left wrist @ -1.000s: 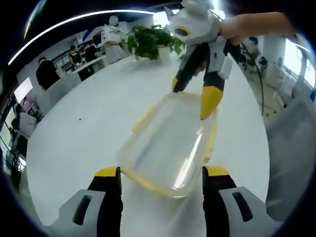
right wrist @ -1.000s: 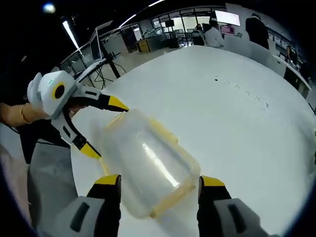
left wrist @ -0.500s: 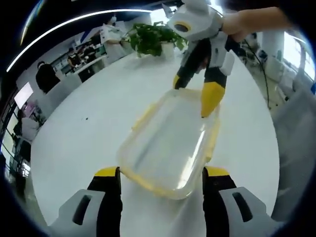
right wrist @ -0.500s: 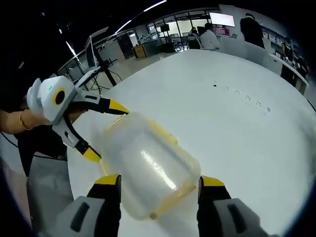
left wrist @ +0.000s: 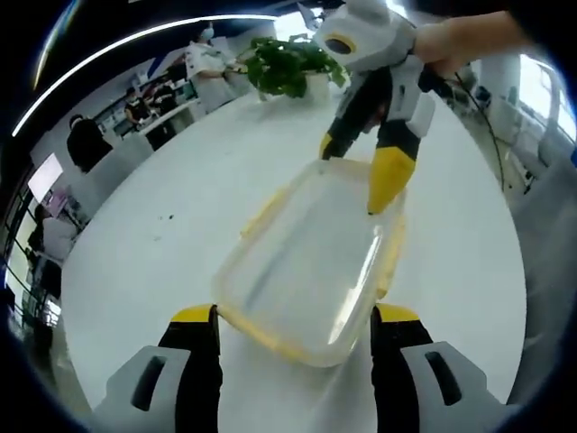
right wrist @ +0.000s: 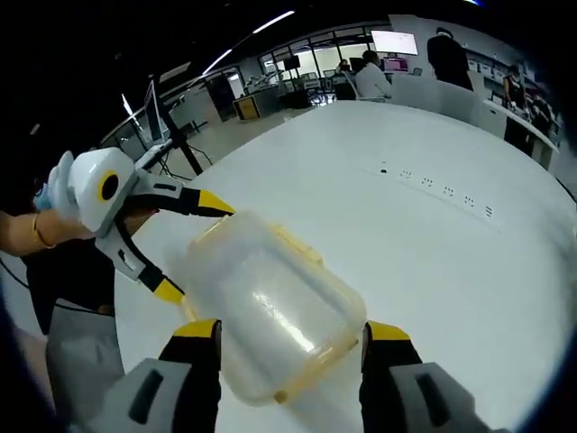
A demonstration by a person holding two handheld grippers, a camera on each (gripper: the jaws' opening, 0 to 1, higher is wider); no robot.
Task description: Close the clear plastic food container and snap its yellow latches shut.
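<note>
Container (left wrist: 306,266) lid on, unmoved on table (left wrist: 144,262); right gripper (left wrist: 365,176) and left gripper (right wrist: 185,248) jaws stay spread at opposite ends.

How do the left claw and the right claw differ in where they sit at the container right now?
The left claw is spread open across one short end of the clear container; the right claw is open across the opposite end. Seen from the left gripper view, the right claw comes down from above. Both have yellow tips and neither is clamped shut.
</note>
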